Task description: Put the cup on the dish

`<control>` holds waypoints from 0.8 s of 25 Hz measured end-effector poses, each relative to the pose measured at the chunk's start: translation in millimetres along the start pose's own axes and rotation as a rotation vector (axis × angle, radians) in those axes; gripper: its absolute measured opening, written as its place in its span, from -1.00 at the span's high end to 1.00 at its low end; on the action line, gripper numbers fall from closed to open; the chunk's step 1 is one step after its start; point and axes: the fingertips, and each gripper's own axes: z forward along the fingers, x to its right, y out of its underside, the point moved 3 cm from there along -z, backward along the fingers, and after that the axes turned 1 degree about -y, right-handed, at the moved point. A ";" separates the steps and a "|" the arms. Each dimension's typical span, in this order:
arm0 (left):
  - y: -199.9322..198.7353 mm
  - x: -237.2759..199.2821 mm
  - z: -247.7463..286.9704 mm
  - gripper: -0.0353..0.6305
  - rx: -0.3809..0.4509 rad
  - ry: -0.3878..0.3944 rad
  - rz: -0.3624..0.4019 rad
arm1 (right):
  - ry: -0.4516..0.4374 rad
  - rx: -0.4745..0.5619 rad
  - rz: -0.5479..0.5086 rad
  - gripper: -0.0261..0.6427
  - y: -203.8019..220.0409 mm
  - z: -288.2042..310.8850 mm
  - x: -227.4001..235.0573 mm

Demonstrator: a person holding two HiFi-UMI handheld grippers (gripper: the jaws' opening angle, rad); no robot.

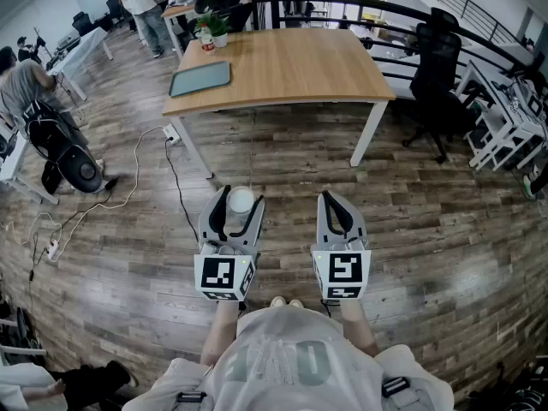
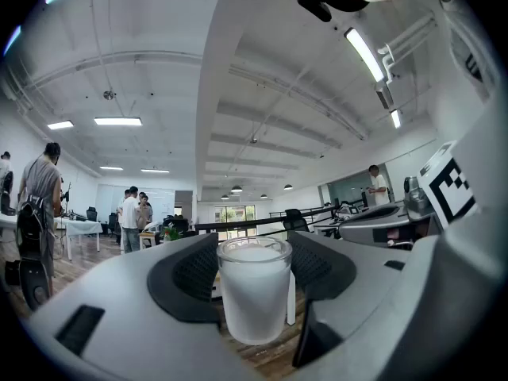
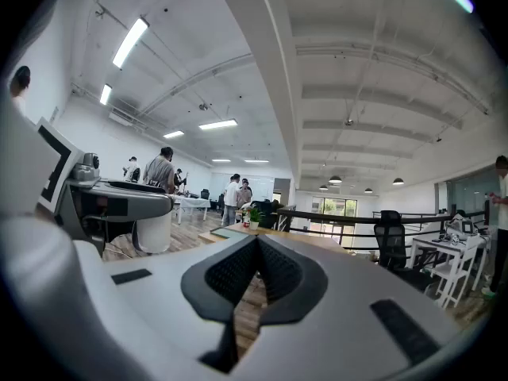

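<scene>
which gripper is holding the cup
The left gripper: the frosted cup sits clamped between its jaws, while the right gripper is shut and empty.

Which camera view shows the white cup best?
The left gripper view: the cup stands close in the middle, upright between the jaws, with its rim and frosted wall clear. The head view shows the cup small, only its top from above. The right gripper view shows the cup at the far left, only part of its side.
</scene>
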 end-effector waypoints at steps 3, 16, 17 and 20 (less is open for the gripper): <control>3.7 -4.8 -2.8 0.07 -0.002 -0.003 -0.011 | -0.010 -0.007 0.002 0.87 2.2 2.8 -6.9; -1.4 -37.9 -27.9 0.07 0.052 0.011 -0.025 | -0.064 -0.031 0.049 0.86 18.5 3.4 -38.9; -1.4 -41.7 -28.6 0.07 0.057 0.015 -0.023 | -0.059 -0.035 0.046 0.86 20.7 3.6 -39.9; 3.3 -52.4 -27.9 0.07 0.058 0.027 -0.034 | -0.037 -0.059 0.048 0.86 28.7 4.3 -40.0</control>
